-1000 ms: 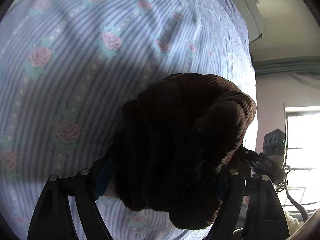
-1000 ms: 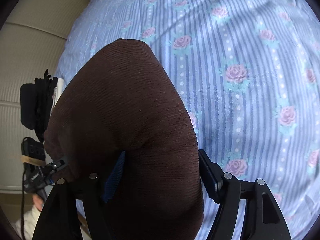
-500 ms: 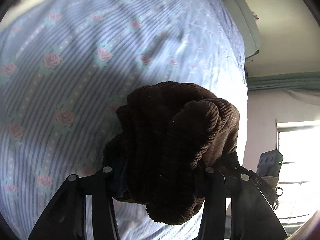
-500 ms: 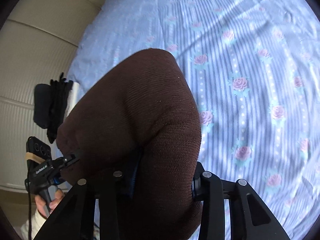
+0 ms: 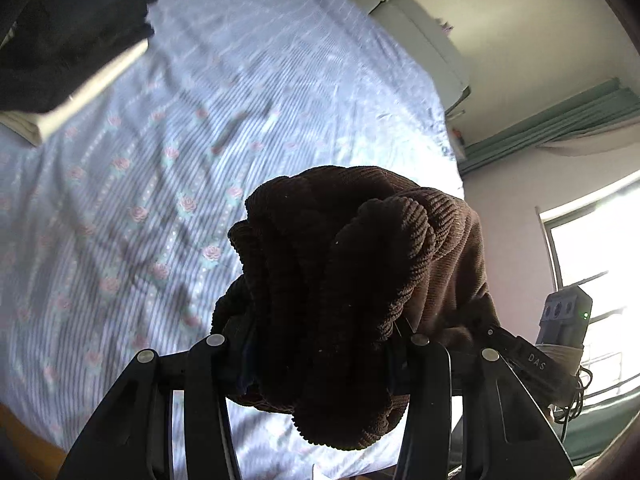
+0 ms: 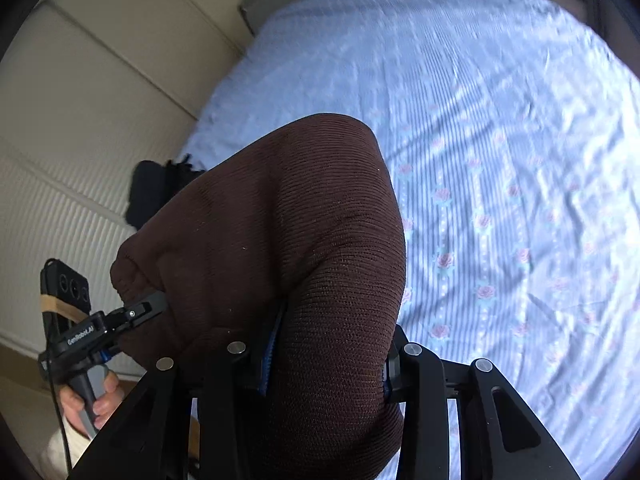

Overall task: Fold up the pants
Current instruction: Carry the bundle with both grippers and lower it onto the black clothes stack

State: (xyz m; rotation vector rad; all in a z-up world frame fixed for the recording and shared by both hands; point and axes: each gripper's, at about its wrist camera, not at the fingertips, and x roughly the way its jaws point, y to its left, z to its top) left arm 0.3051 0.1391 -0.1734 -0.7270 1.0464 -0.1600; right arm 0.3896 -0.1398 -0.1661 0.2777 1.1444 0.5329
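Note:
The brown corduroy pants (image 5: 344, 288) are bunched between the jaws of my left gripper (image 5: 320, 344), which is shut on them and holds them above the bed. My right gripper (image 6: 324, 356) is shut on another part of the same pants (image 6: 280, 240), a smoother stretch of cloth that bulges over its fingers. The left gripper also shows in the right wrist view (image 6: 132, 314), clamped on the cloth's left end. The fingertips of both grippers are hidden by the cloth.
The bed carries a blue striped sheet with pink roses (image 5: 168, 168) (image 6: 500, 160). A dark folded garment (image 5: 68, 32) (image 6: 152, 192) lies at the bed's edge. A padded cream headboard (image 6: 80, 120) stands to the left, and a window (image 5: 596, 264) to the right.
Both grippers have risen away from the sheet with the pants held in them. More of the bed, the headboard and the dark garment has come into view.

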